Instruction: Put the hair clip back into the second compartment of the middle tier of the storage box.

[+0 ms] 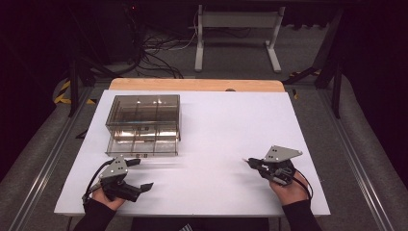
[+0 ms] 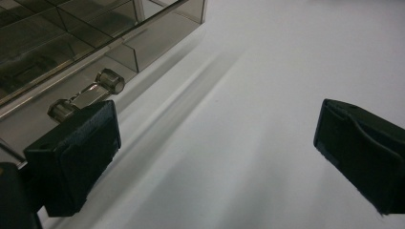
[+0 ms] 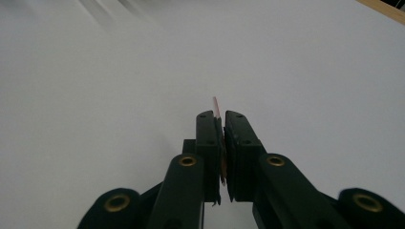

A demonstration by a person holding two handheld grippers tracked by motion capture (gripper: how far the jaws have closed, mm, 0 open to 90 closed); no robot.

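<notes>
Two grippers are in use. Left gripper (image 1: 141, 174), jaws spread wide and empty, sits just beside the drawer handle (image 2: 86, 94) of the smoked organiser box (image 1: 143, 124). Right gripper (image 3: 220, 121) pinches a thin pinkish slip (image 3: 216, 105). Judged step: opening the drawer; next, seat the jaws around the handle.

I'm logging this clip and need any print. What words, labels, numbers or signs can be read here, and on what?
None can be read.
A small dark mark on the front of the smoked plastic drawer box: too small to tell if it is text.
The left gripper, the right gripper and the thin reddish sliver in its shut jaws: no print visible.
</notes>
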